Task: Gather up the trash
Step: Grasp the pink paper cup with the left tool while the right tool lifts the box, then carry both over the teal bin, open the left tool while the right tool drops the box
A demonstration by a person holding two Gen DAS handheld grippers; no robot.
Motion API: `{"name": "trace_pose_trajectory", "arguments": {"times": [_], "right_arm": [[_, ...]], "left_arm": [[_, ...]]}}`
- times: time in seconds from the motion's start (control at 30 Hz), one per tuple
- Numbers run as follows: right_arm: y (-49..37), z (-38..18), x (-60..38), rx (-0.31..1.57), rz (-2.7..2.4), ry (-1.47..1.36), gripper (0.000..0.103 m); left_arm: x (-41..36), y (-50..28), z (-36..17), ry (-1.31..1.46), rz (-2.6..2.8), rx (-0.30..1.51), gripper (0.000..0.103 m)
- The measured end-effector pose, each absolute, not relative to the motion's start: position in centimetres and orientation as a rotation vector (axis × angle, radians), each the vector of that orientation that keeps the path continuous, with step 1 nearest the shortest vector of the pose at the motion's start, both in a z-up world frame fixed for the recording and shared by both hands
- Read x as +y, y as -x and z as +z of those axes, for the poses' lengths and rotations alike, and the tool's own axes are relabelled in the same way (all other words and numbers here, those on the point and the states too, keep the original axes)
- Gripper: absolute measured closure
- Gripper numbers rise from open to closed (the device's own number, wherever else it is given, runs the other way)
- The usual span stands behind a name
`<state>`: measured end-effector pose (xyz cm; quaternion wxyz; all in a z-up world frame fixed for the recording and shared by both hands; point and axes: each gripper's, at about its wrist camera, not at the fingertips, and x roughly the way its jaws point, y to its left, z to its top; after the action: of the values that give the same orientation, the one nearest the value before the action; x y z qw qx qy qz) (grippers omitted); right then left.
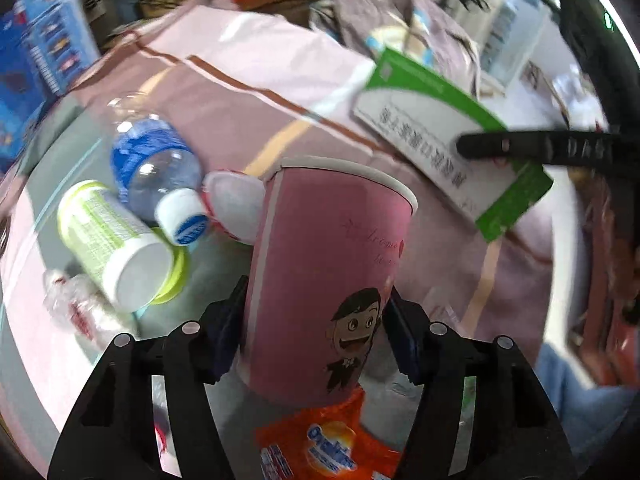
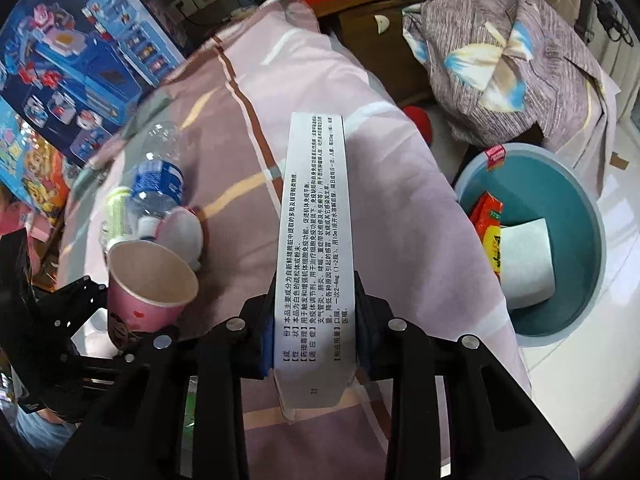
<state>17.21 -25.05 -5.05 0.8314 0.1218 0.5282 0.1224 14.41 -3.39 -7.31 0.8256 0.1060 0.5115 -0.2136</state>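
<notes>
A pink paper cup (image 1: 332,240) with a cartoon figure stands upright between the pads of my left gripper (image 1: 316,320), which is shut on its lower sides. In the right wrist view the same cup (image 2: 152,280) shows its empty inside at the lower left. My right gripper (image 2: 316,332) is shut on a long white-and-green medicine box (image 2: 316,220), holding it by its near end. The box (image 1: 424,128) also appears in the left wrist view at the upper right, with a black finger (image 1: 520,146) of the right gripper across it.
On the pink striped bedcover (image 2: 240,140) lie a clear water bottle (image 1: 156,160), a green-labelled bottle (image 1: 112,240), crumpled plastic (image 1: 76,312) and an orange packet (image 1: 320,440). A teal bin (image 2: 576,208) holding wrappers stands on the floor at right. Toy boxes (image 2: 72,60) line the left.
</notes>
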Motion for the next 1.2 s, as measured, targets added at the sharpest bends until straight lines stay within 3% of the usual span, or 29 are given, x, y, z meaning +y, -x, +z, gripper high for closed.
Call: {"name": "trace_pose_trajectory", "arguments": {"times": [0.3,0.6,1.2], "right_arm": [[-16.5,-1.6,-29.5,0.994,0.246,-0.341,0.074],[-13.7,0.1,-40.0,0.891,0.073,-0.44,0.074],[-11.4,-4.4,-50.7,0.965,-0.054,-0.534,0.073]], "left_arm": [[-5.3,-15.3,-2.5,-0.137,-0.408,1.037,0.039],[-14.9,-16.3,0.1,-0.144,-0.538,1.018,0.039],[-30.4,-19.8,-5.4,-0.235,-0.598,1.188,0.037]]}}
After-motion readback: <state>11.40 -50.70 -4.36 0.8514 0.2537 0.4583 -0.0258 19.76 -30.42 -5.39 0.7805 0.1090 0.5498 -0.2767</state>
